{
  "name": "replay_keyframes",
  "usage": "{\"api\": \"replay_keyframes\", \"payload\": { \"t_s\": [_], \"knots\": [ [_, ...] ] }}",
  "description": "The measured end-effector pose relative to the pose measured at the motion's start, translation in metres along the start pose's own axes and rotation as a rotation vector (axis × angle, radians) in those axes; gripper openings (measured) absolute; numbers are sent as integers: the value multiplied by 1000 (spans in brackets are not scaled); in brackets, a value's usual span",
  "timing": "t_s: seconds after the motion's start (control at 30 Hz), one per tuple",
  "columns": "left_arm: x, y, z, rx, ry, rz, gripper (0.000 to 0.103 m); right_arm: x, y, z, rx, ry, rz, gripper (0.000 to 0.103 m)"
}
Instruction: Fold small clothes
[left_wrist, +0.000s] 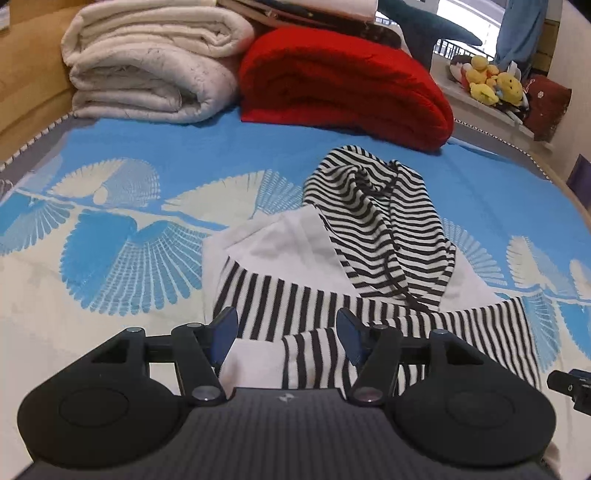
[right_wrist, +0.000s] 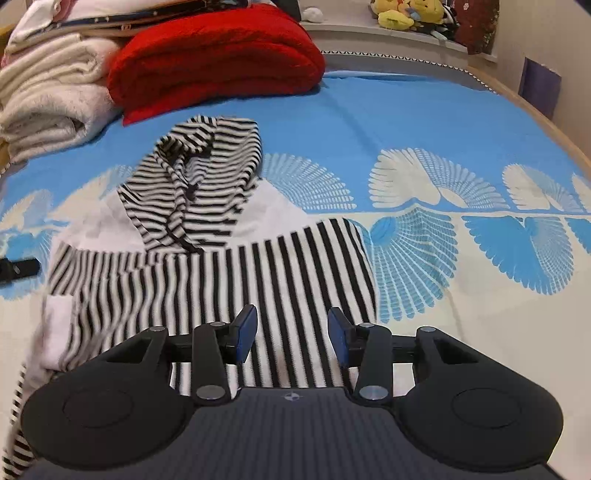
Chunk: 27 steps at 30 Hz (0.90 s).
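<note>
Nearby, both tools hang spread over a striped garment on a bed.

Closest in the left wrist view, the left tool (left_wrist: 288, 334) has its blue pads apart with nothing pinched; a striped sleeve (left_wrist: 317, 358) lies below the gap. In the right wrist view, the right tool (right_wrist: 291, 334) is likewise spread and empty, poised above the vertically striped body of the black-and-white hooded top (right_wrist: 221, 273). That top lies partly folded on the blue bedspread (right_wrist: 424, 122) with its pale fan pattern, and its hood (left_wrist: 373, 206) lies crumpled at the far end, drawstring trailing. Beyond the hood, a folded red blanket (left_wrist: 343, 85) sits beside a folded cream quilt (left_wrist: 147, 70). Farthest back, yellow plush toys (left_wrist: 491, 81) crowd a ledge.
</note>
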<state>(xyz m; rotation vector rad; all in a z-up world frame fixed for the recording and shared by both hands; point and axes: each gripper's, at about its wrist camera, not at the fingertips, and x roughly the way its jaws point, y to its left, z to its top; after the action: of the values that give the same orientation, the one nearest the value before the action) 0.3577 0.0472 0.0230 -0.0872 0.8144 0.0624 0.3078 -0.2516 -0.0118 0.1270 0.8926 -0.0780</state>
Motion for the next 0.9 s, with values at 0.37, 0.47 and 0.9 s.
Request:
{"api": "replay_keyframes", "payload": {
  "t_s": [0.37, 0.47, 0.9],
  "knots": [
    [10, 9, 22, 36, -77, -24, 8, 16, -17, 11, 65, 1, 50, 44],
    [36, 11, 47, 37, -70, -2, 8, 17, -23, 20, 78, -14, 41, 44],
    [219, -70, 189, 4, 6, -67, 18, 42, -23, 27, -4, 26, -9, 44]
  ]
}}
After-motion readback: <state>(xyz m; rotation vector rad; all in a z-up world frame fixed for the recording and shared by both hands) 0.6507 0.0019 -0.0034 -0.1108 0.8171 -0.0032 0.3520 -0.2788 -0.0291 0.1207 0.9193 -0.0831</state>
